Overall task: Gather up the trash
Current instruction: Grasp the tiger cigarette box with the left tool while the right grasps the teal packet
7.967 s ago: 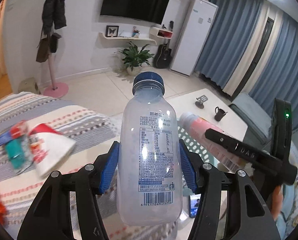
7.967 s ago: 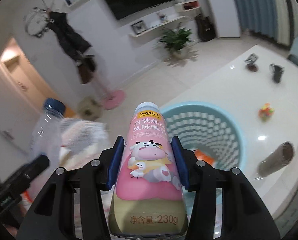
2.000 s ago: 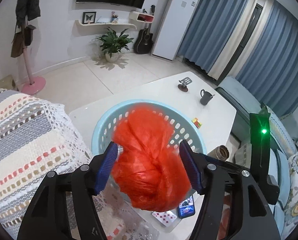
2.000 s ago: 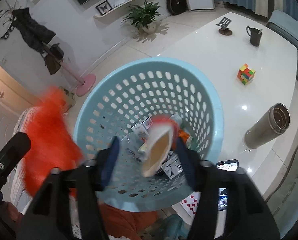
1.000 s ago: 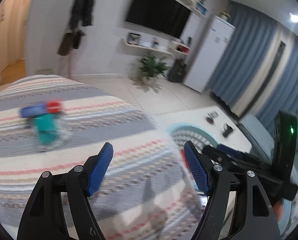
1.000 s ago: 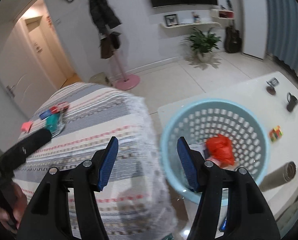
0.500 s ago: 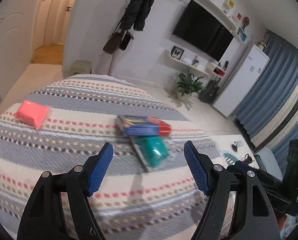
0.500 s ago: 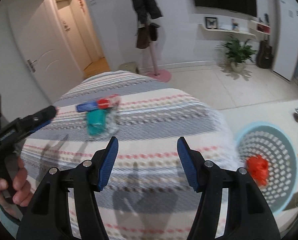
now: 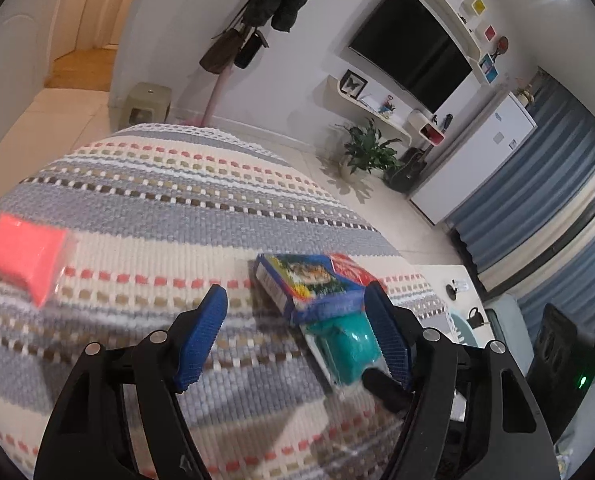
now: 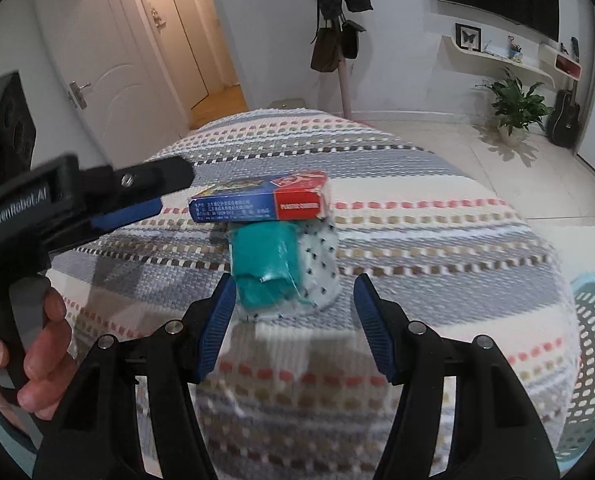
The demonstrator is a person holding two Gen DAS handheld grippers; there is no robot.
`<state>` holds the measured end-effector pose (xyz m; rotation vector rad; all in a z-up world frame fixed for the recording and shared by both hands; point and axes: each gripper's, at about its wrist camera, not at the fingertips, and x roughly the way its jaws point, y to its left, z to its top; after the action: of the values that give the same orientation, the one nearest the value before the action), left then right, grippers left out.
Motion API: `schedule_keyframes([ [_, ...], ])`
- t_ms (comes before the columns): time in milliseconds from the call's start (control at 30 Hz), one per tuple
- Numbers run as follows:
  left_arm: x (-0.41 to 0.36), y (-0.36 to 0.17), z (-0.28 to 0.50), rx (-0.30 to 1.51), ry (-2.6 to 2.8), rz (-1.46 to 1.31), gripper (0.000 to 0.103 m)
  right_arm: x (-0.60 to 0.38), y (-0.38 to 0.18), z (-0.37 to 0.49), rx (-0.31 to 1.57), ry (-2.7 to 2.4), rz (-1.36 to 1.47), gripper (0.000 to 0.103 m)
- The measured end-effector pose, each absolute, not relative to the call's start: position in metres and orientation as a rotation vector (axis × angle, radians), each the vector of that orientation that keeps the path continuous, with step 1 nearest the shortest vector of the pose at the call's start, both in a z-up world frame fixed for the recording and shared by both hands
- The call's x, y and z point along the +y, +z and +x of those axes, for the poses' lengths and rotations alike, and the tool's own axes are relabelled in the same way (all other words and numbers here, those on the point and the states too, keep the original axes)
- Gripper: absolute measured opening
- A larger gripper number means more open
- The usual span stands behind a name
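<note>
A striped woven bedspread (image 10: 417, 232) carries three pieces of trash: one blue-and-red card box (image 10: 259, 202) lying crosswise, one teal packet (image 10: 267, 270) touching it, one pink packet (image 9: 23, 256) well apart. Left gripper (image 9: 297, 334) and right gripper (image 10: 293, 322) are both spread, empty.

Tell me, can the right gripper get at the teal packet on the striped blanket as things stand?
Probably yes: the right gripper is open, the teal packet lies just ahead, mostly uncovered; only the blue box overlaps its far end.

Bare striped blanket (image 9: 169, 216) lies open between the pink packet (image 9: 21, 256) and the box (image 10: 261, 200). The box overlaps the teal pack's (image 10: 265, 268) far end, blocking that side.
</note>
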<state>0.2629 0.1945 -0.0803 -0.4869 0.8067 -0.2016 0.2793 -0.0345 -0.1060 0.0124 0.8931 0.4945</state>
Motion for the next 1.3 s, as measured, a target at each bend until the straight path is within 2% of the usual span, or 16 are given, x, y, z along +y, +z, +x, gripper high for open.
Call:
schedule_keyframes([
  [267,0.199,-0.09,0.307,0.846,-0.246,-0.502,0.068,-0.017,-0.117,0.289,0.891,0.478,-0.004,0.057],
  [433,0.192,-0.102,0.327,0.895,-0.291,-0.49,0.068,-0.015,-0.118,0.284,0.878,0.479,-0.019,0.034],
  [600,0.188,-0.11,0.335,0.914,-0.315,-0.487,0.068,-0.023,-0.119,0.273,0.888,0.5,-0.033,0.027],
  [833,0.173,-0.108,0.325,0.924,-0.325,-0.441,0.068,-0.037,-0.111,0.248,0.89,0.522,-0.046,0.025],
  [967,0.161,-0.107,0.305,0.923,-0.349,-0.407,0.058,-0.053,-0.11,0.226,0.886,0.505,-0.067,0.025],
  [1300,0.126,-0.102,0.244,0.948,-0.47,-0.318,0.058,-0.125,-0.116,0.192,0.914,0.439,0.026,0.025],
])
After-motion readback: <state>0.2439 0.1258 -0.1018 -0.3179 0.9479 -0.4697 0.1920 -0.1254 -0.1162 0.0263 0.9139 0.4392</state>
